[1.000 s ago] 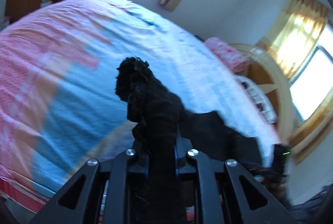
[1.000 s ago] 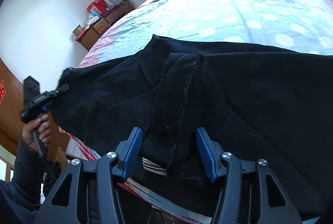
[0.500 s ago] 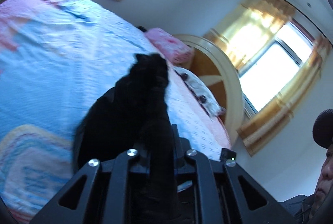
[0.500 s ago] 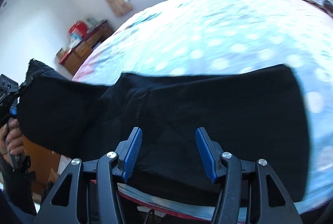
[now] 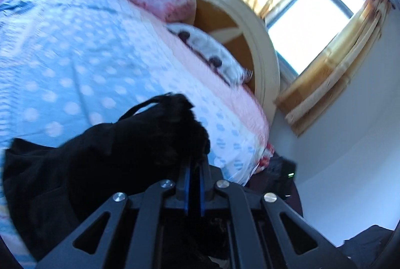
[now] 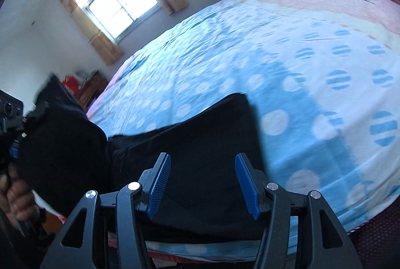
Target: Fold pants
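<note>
Black pants (image 6: 200, 169) spread over the near edge of the bed (image 6: 250, 63), under and ahead of the right tongs (image 6: 202, 184). One bunched end (image 5: 172, 133) lifted off the bed, pinched at the tips of the left tongs (image 5: 196, 164), clamped shut on the cloth. Rest of the fabric draped down to the left of those tongs. Right tongs held apart, nothing pressed between the blue pads (image 6: 160, 184), pants lying beneath. Far beyond both tongs, a pink pillow (image 5: 162, 0) against the round headboard (image 5: 260, 48). At the left of the right tongs, a hand (image 6: 17, 199) gripping the other handle.
</note>
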`<state>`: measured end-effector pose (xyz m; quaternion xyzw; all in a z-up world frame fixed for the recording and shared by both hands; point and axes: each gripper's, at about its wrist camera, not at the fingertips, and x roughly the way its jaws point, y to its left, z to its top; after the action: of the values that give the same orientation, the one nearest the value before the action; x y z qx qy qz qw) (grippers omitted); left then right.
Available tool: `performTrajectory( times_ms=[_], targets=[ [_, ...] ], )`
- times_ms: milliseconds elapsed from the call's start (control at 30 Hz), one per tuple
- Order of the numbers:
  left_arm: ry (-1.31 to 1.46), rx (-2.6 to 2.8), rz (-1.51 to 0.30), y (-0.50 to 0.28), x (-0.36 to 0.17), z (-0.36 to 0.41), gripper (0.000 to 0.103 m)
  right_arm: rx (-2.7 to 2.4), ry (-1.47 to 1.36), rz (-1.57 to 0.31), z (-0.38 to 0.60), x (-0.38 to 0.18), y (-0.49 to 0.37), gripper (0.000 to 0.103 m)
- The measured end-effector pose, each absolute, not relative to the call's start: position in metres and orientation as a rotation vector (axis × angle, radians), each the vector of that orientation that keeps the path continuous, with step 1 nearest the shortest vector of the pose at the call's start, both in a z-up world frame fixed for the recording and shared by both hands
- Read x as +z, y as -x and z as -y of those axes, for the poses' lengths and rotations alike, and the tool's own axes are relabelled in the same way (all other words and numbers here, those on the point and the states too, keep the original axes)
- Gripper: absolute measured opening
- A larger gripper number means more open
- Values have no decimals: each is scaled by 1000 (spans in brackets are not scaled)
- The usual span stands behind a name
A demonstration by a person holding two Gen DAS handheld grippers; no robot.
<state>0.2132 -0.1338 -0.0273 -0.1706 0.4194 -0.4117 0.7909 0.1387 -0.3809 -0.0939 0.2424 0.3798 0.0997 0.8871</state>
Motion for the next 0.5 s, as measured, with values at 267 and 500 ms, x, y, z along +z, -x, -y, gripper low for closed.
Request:
performTrajectory(
  times_ms=[267, 500],
  targets=[
    [359, -967, -948, -217, -59, 169, 30, 211, -585, -778, 402, -104, -141, 56],
    [275, -750, -801, -197, -55, 103, 85, 332, -534, -801, 373, -105, -146, 62]
  ],
)
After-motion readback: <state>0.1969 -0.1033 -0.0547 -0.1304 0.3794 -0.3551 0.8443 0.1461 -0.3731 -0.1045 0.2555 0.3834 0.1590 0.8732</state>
